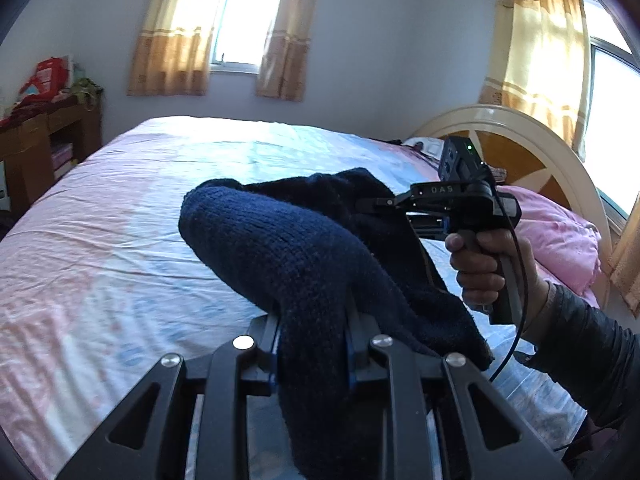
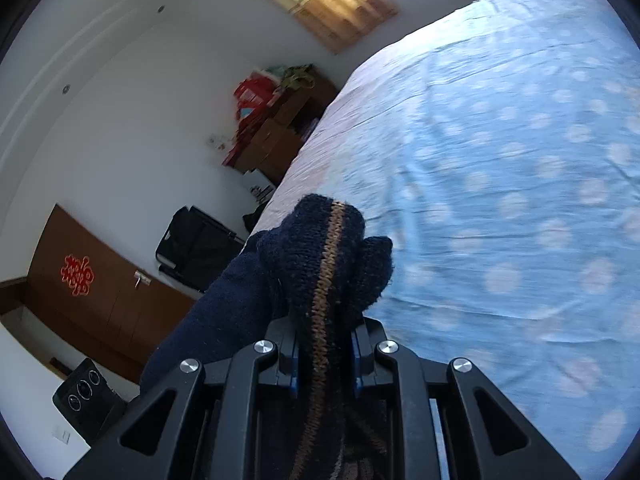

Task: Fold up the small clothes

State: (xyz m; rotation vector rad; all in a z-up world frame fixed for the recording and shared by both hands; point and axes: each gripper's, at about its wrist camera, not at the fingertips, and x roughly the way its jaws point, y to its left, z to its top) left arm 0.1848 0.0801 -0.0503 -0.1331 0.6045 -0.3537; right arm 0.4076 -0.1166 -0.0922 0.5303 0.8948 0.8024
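A dark navy knitted garment [image 1: 304, 248] hangs in the air above the bed [image 1: 120, 220], stretched between both grippers. My left gripper [image 1: 312, 344] is shut on one bunched end of it. My right gripper [image 1: 368, 203], held by a hand [image 1: 488, 268], is shut on the other end to the right. In the right wrist view the right gripper [image 2: 324, 344] pinches the garment [image 2: 320, 264], which shows a tan knitted stripe running along it. Both sets of fingertips are hidden by the fabric.
The bed sheet is pink and light blue with pale dots [image 2: 500, 160]. A pink pillow [image 1: 560, 240] lies by the cream headboard [image 1: 520, 148]. A wooden cabinet [image 1: 36, 148] with red items stands left of the bed. Curtained windows [image 1: 240, 20] are behind.
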